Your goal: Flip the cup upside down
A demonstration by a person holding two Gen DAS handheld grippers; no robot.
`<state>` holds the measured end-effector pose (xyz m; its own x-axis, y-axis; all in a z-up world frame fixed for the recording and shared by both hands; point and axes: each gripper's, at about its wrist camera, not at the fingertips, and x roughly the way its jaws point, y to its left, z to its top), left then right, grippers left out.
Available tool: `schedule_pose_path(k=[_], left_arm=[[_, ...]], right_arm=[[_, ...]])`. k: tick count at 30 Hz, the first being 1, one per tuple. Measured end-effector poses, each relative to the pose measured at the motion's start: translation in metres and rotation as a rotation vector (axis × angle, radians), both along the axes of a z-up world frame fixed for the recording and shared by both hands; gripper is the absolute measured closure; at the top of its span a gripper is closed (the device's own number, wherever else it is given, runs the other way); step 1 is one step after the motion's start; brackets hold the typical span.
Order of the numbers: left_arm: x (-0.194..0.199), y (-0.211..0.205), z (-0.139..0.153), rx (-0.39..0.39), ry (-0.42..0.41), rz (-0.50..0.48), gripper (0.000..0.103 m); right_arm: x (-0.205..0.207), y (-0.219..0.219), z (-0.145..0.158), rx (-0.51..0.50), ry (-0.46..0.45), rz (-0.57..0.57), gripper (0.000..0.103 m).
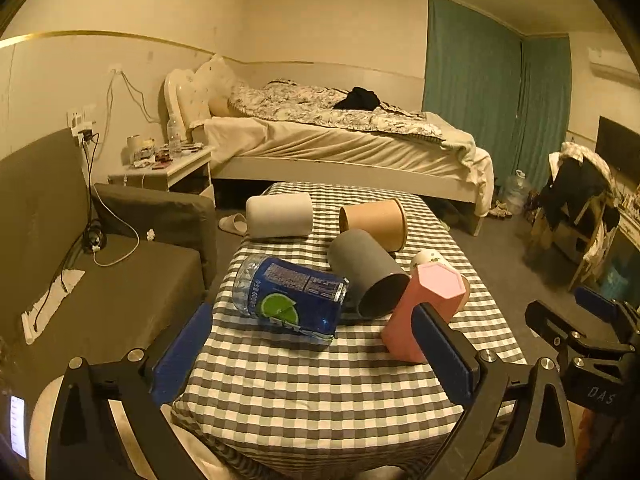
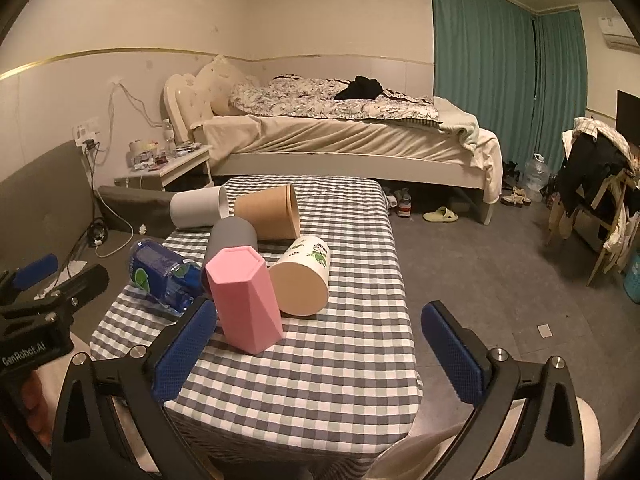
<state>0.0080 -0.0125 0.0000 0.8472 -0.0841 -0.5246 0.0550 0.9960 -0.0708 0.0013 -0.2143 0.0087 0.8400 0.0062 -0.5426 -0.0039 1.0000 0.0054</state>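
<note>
jaws of left gripper (image 1: 316, 354) spread wide, right gripper (image 2: 320, 350) likewise, both empty

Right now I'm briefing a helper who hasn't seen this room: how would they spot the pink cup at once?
Find the checkered table in front of the bed. Among the cluster of containers, look at the near end, next to the blue bottle and the white cup with green print. The pink cup is the only faceted, hexagonal one, and it stands with its closed base up while the others lie on their sides.
</note>
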Motion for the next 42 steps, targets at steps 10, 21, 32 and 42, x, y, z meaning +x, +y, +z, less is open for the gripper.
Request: schedule_pose_path(k=[10, 21, 32, 42], left_arm=[[0.0008, 0.0008, -0.0009, 0.007, -0.002, 0.001, 0.000], [0.0009, 0.0024, -0.0033, 0.009, 0.001, 0.012, 0.000], [0.0009, 0.0054, -0.0043, 0.000, 0.008, 0.014, 0.000], [0.0008, 0.0065, -0.0043, -0.001, 0.008, 0.015, 0.000]], right_arm=[[0.0019, -0.0043, -0.0017, 0.014, 0.014, -0.013, 0.000], [0.0028, -0.0075, -0.0044, 0.017, 0.027, -0.018, 0.000], [0.0030, -0.0047, -0.0056, 0.003, 0.036, -0.015, 0.000], [0.0033, -0.0038, -0.0061, 0.002, 0.036, -0.014, 0.000]])
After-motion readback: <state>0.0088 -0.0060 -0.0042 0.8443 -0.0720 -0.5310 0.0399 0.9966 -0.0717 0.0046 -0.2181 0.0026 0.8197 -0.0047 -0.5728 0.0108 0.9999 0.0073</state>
